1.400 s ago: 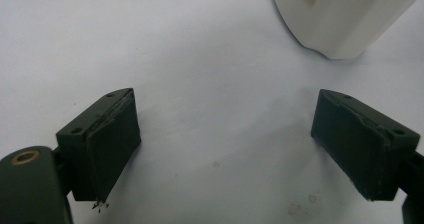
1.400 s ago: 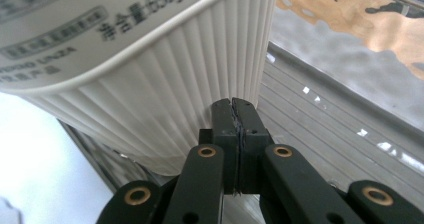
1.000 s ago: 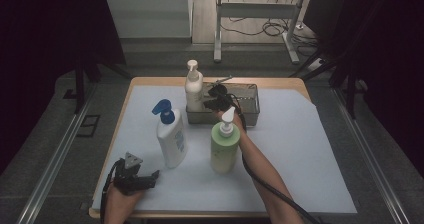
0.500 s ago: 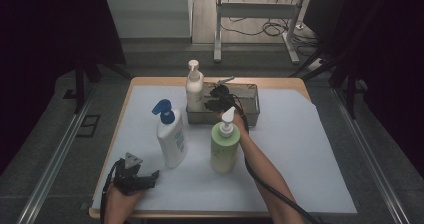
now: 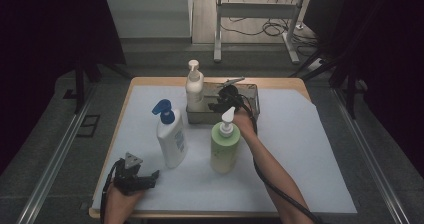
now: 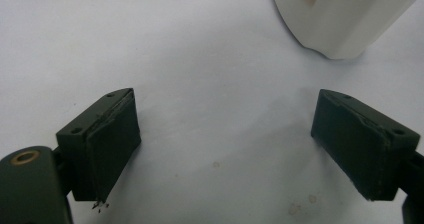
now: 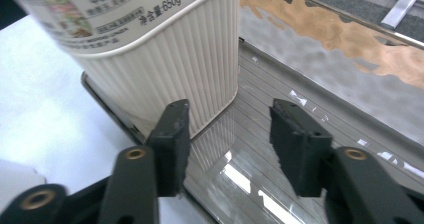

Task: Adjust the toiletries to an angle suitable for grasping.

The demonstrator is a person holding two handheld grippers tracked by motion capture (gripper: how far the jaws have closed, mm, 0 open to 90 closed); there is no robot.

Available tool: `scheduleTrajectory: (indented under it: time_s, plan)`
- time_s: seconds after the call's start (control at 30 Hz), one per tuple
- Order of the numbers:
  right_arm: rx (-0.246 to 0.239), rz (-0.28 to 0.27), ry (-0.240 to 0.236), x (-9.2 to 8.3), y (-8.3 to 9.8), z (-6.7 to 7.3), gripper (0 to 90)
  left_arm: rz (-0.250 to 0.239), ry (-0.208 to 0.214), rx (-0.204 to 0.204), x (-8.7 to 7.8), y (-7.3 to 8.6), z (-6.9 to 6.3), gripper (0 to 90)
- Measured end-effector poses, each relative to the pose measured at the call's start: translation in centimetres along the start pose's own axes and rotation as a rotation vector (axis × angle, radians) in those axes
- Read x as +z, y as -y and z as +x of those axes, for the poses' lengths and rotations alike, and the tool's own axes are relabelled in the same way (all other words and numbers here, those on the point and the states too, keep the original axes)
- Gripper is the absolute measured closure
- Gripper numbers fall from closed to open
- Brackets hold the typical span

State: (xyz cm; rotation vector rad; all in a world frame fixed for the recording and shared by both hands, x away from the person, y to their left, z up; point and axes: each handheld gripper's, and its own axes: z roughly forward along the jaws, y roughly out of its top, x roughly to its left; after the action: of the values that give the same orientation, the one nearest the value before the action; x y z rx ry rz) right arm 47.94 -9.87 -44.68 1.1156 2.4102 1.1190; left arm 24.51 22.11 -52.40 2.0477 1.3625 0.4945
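A cream pump bottle [image 5: 194, 91] stands upright in the left end of a metal tray [image 5: 200, 118] at the back of the table. My right gripper [image 5: 220, 101] hovers over the tray just right of that bottle. In the right gripper view its jaws [image 7: 230, 134] have just been opening and stand apart with nothing between them. The ribbed cream bottle [image 7: 165, 59] is just beyond the left jaw, over the shiny tray floor [image 7: 310, 84]. My left gripper [image 5: 150, 176] rests open at the front left, its jaws [image 6: 225, 139] wide over the bare sheet.
A white bottle with a blue pump [image 5: 171, 139] stands left of centre, and its base [image 6: 340, 14] shows ahead of my left gripper. A green bottle with a white pump [image 5: 224, 146] stands in the middle, close to my right forearm. A white sheet [image 5: 300, 149] covers the table.
My right gripper has shifted slightly to the right, away from the cream bottle and toward the tray's middle. The left gripper and all three bottles have stayed put.
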Motion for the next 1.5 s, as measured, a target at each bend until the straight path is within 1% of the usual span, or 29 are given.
scheduleTrajectory:
  time_s: [0.03, 0.07, 0.1, 0.17, 0.2, 0.4, 0.43, 0.5, 0.53, 0.57, 0.73, 0.83, 0.87, 0.93, 0.97, 1.0, 1.1, 1.13, 1.17, 1.3, 1.5]
  plan:
    - [-0.011, -0.003, -0.002, -0.4, 0.1, 0.0, 43.2, 0.0, 0.0, 0.0, 0.0, 0.0, 0.0, 11.5]
    - [-0.011, -0.003, -0.002, -0.4, 0.1, 0.0, 43.2, 0.0, 0.0, 0.0, 0.0, 0.0, 0.0, 11.5]
    - [-0.01, -0.005, -0.01, -0.6, 0.1, 0.0, 41.7, 0.0, 0.0, 0.0, 0.0, 0.0, 0.0, 11.5]
    - [-0.013, -0.008, -0.004, -1.0, 0.3, 0.0, 39.3, 0.0, 0.0, 0.0, 0.0, 0.0, 0.0, 11.5]
    - [-0.016, -0.013, -0.008, -1.4, 0.5, -0.2, 37.3, 0.001, 0.0, 0.0, 0.0, 0.0, 0.0, 11.5]
    - [-0.02, -0.015, -0.011, -2.3, 1.2, -0.4, 33.8, 0.001, 0.0, 0.0, 0.0, 0.0, 0.0, 11.5]
    - [-0.027, -0.014, -0.009, -2.6, 1.3, -0.5, 32.9, 0.001, 0.0, 0.0, 0.0, 0.0, 0.0, 11.5]
    - [-0.022, -0.014, -0.009, -3.0, 1.6, -0.5, 32.5, 0.001, -0.001, 0.0, 0.0, 0.0, 0.0, 11.5]
    - [-0.029, -0.013, -0.014, -3.5, 2.0, -0.7, 31.5, 0.001, 0.0, 0.0, 0.0, 0.0, 0.0, 11.5]
    - [-0.029, -0.013, -0.014, -3.5, 2.0, -0.7, 31.5, 0.002, -0.001, 0.0, 0.0, 0.0, 0.0, 11.5]
    - [-0.041, -0.008, -0.004, -4.9, 2.9, -0.9, 30.4, 0.001, -0.001, 0.0, 0.0, 0.0, 0.0, 11.5]
    - [-0.037, -0.014, 0.002, -5.6, 3.4, -1.2, 30.0, 0.001, -0.001, -0.001, 0.0, 0.0, 0.0, 11.5]
    - [-0.033, -0.018, 0.003, -6.2, 3.8, -1.4, 29.5, 0.002, -0.001, 0.0, 0.0, 0.0, 0.0, 11.5]
    - [-0.032, -0.023, 0.005, -6.4, 4.1, -1.5, 29.2, 0.002, -0.001, 0.0, 0.0, 0.0, 0.0, 11.5]
    - [-0.029, -0.024, 0.002, -6.9, 4.5, -1.7, 28.9, 0.002, -0.001, 0.001, 0.0, 0.0, 0.0, 11.5]
    - [-0.029, -0.024, 0.002, -6.9, 4.5, -1.7, 28.9, 0.002, 0.0, 0.0, 0.0, 0.0, 0.0, 11.5]
    - [-0.033, -0.026, 0.01, -7.7, 5.2, -1.8, 28.6, 0.002, -0.001, 0.0, 0.0, 0.0, 0.0, 11.5]
    - [-0.031, -0.028, 0.008, -8.2, 5.6, -2.0, 28.3, 0.002, -0.001, 0.0, 0.0, 0.0, 0.0, 11.5]
    - [-0.031, -0.028, 0.008, -8.2, 5.6, -2.0, 28.3, 0.002, -0.001, 0.0, 0.0, 0.0, 0.0, 11.5]
    - [-0.028, -0.029, 0.005, -9.1, 6.4, -2.1, 28.0, 0.003, -0.001, 0.001, 0.0, 0.0, 0.0, 11.5]
    - [-0.034, -0.031, -0.008, -10.0, 7.8, -1.8, 27.5, 0.002, -0.001, 0.001, 0.0, 0.0, 0.0, 11.5]
